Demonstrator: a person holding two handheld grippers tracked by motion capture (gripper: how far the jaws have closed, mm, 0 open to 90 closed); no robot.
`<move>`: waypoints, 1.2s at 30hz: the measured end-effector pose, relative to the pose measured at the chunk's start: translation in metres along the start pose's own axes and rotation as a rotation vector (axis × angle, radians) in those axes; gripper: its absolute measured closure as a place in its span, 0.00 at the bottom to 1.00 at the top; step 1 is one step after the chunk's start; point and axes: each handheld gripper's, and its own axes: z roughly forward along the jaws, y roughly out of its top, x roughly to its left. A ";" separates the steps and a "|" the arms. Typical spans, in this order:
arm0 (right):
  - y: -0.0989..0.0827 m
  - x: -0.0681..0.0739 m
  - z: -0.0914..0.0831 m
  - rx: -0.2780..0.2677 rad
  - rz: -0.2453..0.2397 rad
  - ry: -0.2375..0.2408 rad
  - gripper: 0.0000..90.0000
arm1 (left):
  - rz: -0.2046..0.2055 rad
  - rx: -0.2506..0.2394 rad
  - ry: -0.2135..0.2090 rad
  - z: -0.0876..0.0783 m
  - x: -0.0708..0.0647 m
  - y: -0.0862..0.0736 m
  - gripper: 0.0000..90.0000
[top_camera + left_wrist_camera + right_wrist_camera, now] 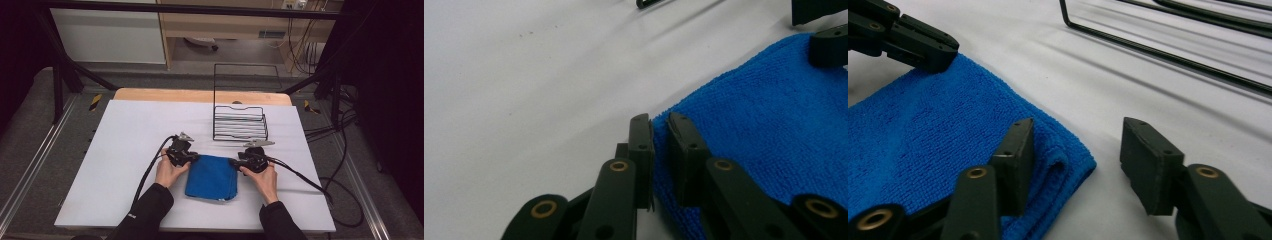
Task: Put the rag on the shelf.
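Note:
A folded blue cloth (212, 177) lies flat on the white table (125, 150) near the front. My left gripper (192, 157) is at the cloth's far left corner. In the left gripper view its jaws (660, 145) stand almost together, with the corner of the cloth (774, 125) pinched between the pads. My right gripper (235, 162) is at the far right corner. Its jaws (1075, 135) stand apart: one pad rests on top of the cloth (923, 145), the other is over bare table past the corner. The corner lies between them, ungripped.
A black wire basket (240, 122) with a tall wire handle stands just behind the cloth, right of centre; its lower wires (1168, 55) pass close ahead of the right gripper. Cables trail from both grippers toward the table's front and right edges. A person's hands and dark sleeves come in from the bottom.

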 end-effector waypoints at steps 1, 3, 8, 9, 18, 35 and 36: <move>0.000 0.000 0.001 0.003 0.005 0.000 0.58 | -0.005 -0.002 -0.001 0.000 0.000 0.000 0.89; -0.001 0.001 0.001 0.014 0.013 0.007 0.61 | -0.003 -0.001 -0.006 0.000 0.001 0.000 0.89; -0.001 0.000 0.002 0.022 0.017 0.006 0.65 | 0.006 -0.004 -0.010 0.000 0.001 0.000 0.89; -0.001 0.000 0.002 0.024 0.026 0.011 0.69 | 0.008 -0.002 -0.011 0.000 0.001 0.000 0.89; 0.006 0.003 0.004 0.091 0.050 0.057 0.90 | 0.008 0.003 -0.026 -0.001 0.003 0.001 0.93; 0.012 0.006 -0.013 0.003 0.043 0.102 0.94 | -0.027 -0.113 -0.086 -0.024 0.004 -0.004 0.95; 0.012 0.008 -0.014 -0.004 0.039 0.101 0.94 | -0.019 -0.119 -0.079 -0.026 0.004 -0.004 0.95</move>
